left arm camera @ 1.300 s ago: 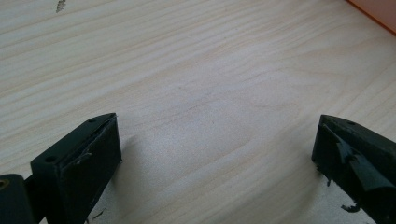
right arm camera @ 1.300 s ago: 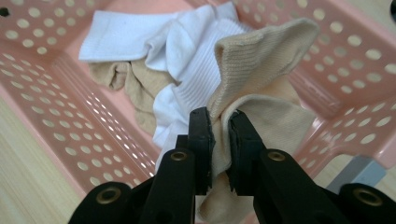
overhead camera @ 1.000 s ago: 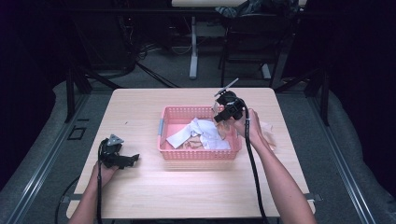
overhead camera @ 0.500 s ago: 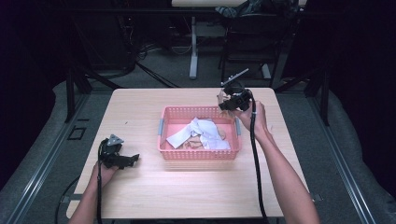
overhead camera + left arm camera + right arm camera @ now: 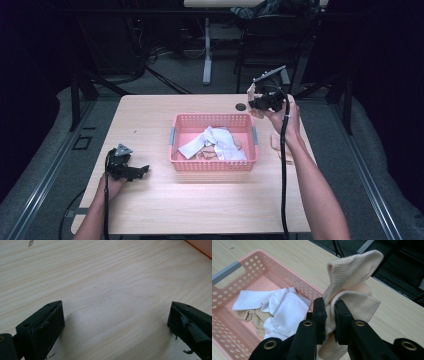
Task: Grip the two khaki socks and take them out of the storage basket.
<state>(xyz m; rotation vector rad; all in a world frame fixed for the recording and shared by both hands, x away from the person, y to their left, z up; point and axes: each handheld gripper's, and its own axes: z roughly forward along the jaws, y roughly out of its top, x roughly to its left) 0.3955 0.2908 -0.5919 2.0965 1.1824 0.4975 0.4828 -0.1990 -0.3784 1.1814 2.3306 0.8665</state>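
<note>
I saw the desk (image 5: pixel 165 210) carrying the pink basket (image 5: pixel 213 121) of white socks (image 5: pixel 279 312). My right gripper (image 5: pixel 330 315) pinched 1 beige sock (image 5: pixel 352 282) above the desk's far right corner; my left gripper (image 5: pixel 116 325) rested spread on bare wood.

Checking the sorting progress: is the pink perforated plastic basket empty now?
No, the pink perforated plastic basket holds white ribbed socks lying over a tan sock, seen in the right gripper view.
</note>
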